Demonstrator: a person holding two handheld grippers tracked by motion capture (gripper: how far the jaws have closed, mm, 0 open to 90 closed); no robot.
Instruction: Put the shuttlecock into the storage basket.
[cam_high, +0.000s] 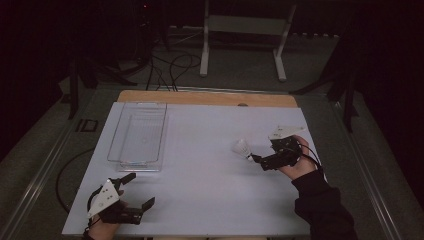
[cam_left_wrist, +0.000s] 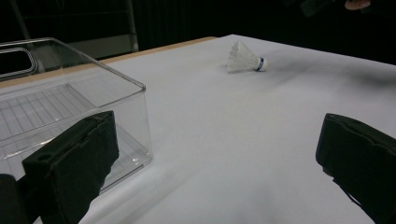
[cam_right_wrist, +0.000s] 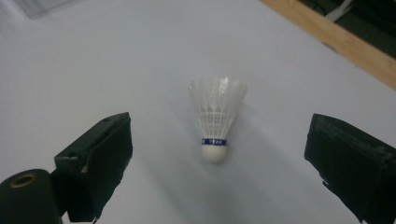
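Shuttlecock (cam_right_wrist: 215, 119) lies between right gripper (cam_right_wrist: 217, 154) spread jaws.

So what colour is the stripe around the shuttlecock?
Blue, a thin band on the shuttlecock just above its white cork tip; clearest in the right gripper view.

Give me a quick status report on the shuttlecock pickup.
Right gripper open, lined up on shuttlecock. Left gripper open, idle by clear bin. Path clear.

Table (cam_high: 210, 195): bin (cam_high: 138, 135) on far left; shuttlecock (cam_high: 242, 147) lying on right, right gripper (cam_high: 258, 161) just beside it; left gripper (cam_high: 137, 192) near left, before bin.
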